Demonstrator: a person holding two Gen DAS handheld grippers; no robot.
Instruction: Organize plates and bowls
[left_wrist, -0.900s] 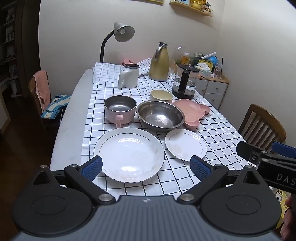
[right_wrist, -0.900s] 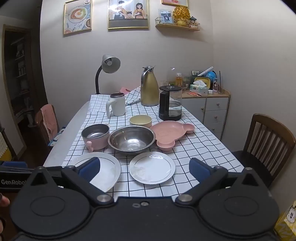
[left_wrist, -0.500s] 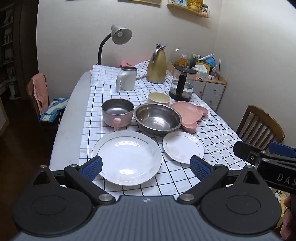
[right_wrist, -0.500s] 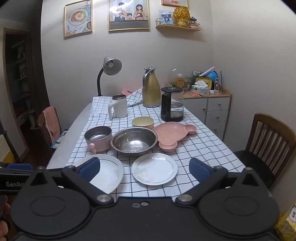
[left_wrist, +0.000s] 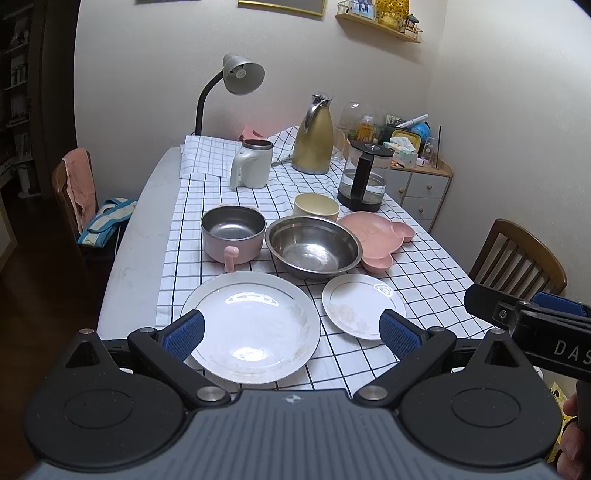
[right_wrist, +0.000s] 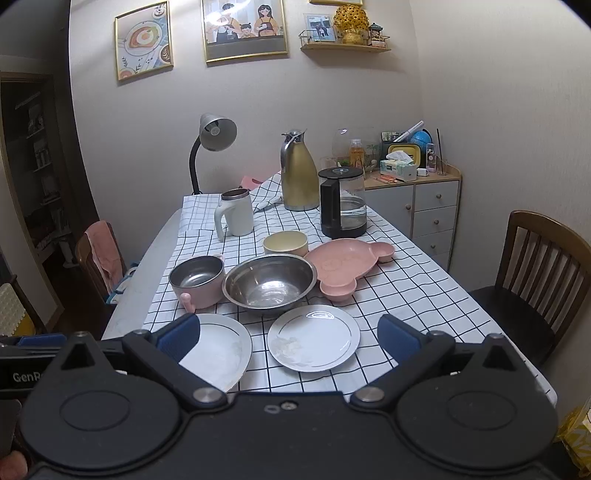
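Observation:
On the checked tablecloth lie a large white plate (left_wrist: 251, 325) (right_wrist: 218, 354) and a small white plate (left_wrist: 360, 310) (right_wrist: 314, 338) at the near edge. Behind them stand a pink pot with a steel inside (left_wrist: 232, 232) (right_wrist: 197, 280), a steel bowl (left_wrist: 314, 247) (right_wrist: 269, 284), a pink bear-shaped plate (left_wrist: 380, 232) (right_wrist: 345, 264) and a cream bowl (left_wrist: 316, 205) (right_wrist: 285, 243). My left gripper (left_wrist: 291, 334) is open and empty above the table's near edge. My right gripper (right_wrist: 288, 338) is open and empty, and shows at the right of the left wrist view (left_wrist: 532, 325).
At the far end stand a white mug (right_wrist: 236, 216), a gold thermos jug (right_wrist: 297, 171), a glass kettle (right_wrist: 341, 206) and a desk lamp (right_wrist: 214, 136). A wooden chair (right_wrist: 546, 266) stands right of the table, another chair (right_wrist: 99, 254) left, and a cabinet (right_wrist: 424, 206) at the back right.
Both grippers have drawn back and risen a little from the table, so the dishes look smaller and lower. Nothing on the table has moved.

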